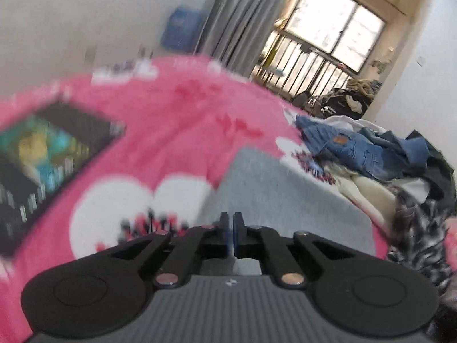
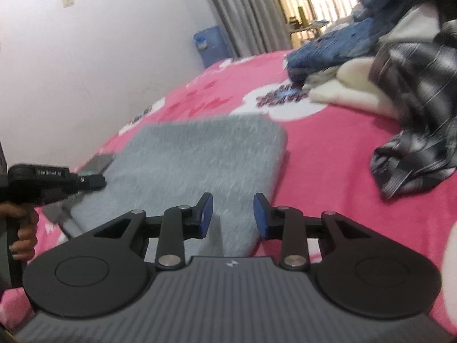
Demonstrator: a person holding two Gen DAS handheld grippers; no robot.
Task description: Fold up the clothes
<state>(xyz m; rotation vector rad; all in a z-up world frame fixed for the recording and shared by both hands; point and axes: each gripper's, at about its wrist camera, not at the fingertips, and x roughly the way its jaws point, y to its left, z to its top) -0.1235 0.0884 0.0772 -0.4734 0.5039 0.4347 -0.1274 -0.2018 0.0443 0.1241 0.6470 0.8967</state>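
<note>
- On the pink flowered bedspread [image 2: 328,148] lies a folded grey fuzzy garment [image 2: 200,154], flat and squared.
- Above its near edge, the right gripper [image 2: 232,214] hangs with jaws spread, nothing between them.
- At the garment's left side, the left gripper [image 1: 230,234] has its pads pressed together, empty.
- Beyond, to the right, sits a heap of unfolded clothes [image 2: 400,57]: blue denim, cream cloth, a dark plaid shirt.

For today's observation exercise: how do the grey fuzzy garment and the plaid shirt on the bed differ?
The grey fuzzy garment is plain and lies flat, folded into a neat rectangle; the plaid shirt is dark-and-white checked and lies crumpled in a heap with other clothes. Both rest on the pink blanket.
</note>
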